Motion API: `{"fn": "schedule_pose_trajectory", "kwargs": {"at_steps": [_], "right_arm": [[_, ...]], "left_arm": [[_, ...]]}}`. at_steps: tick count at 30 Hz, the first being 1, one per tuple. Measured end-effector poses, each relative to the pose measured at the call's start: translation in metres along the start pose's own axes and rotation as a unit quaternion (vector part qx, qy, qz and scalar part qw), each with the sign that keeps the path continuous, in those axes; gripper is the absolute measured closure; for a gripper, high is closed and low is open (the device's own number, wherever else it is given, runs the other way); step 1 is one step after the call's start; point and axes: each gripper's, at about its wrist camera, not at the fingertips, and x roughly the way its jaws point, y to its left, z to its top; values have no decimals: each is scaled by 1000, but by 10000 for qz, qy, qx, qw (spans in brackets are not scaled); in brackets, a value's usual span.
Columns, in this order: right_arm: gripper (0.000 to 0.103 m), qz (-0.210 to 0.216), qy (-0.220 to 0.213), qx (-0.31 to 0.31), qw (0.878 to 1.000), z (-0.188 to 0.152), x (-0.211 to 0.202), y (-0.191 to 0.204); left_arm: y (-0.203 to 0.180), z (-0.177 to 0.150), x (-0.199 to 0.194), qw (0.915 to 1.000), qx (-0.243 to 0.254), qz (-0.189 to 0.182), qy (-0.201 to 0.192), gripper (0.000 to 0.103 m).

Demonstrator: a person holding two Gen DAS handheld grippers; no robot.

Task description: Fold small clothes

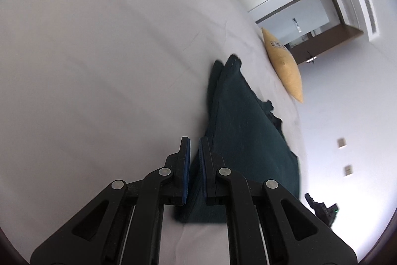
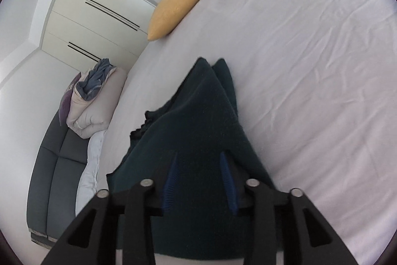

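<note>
Left tool (image 1: 194,144) is nearly closed, gripping nothing; right tool (image 2: 198,158) stands partly open over the dark green knitted garment (image 2: 198,121), which lies folded near the white-sheeted bed's (image 2: 310,66) edge

The white bed (image 2: 310,54) lay wide and bare to one side of the dark green garment (image 2: 198,121), giving a gripper open passage there. The garment itself rose in a peaked fold across the middle. A yellow cushion (image 2: 178,6) blocked the far edge, and a bundle of bedding (image 2: 91,101) stood on the grey sofa (image 2: 54,173) beside the bed.
</note>
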Motion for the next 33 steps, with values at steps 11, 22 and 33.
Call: {"fn": "schedule_pose_trajectory", "kwargs": {"at_steps": [11, 22, 33], "right_arm": [[50, 608, 438, -432, 9963, -16, 2, 60], [50, 871, 1208, -943, 9843, -42, 67, 119], [50, 952, 1842, -1116, 9719, -60, 132, 154]], "left_arm": [[-1, 15, 34, 9883, -80, -771, 1310, 23], [-15, 31, 68, 9731, -61, -656, 2209, 25], [-11, 17, 90, 9585, -203, -750, 2741, 79]]}}
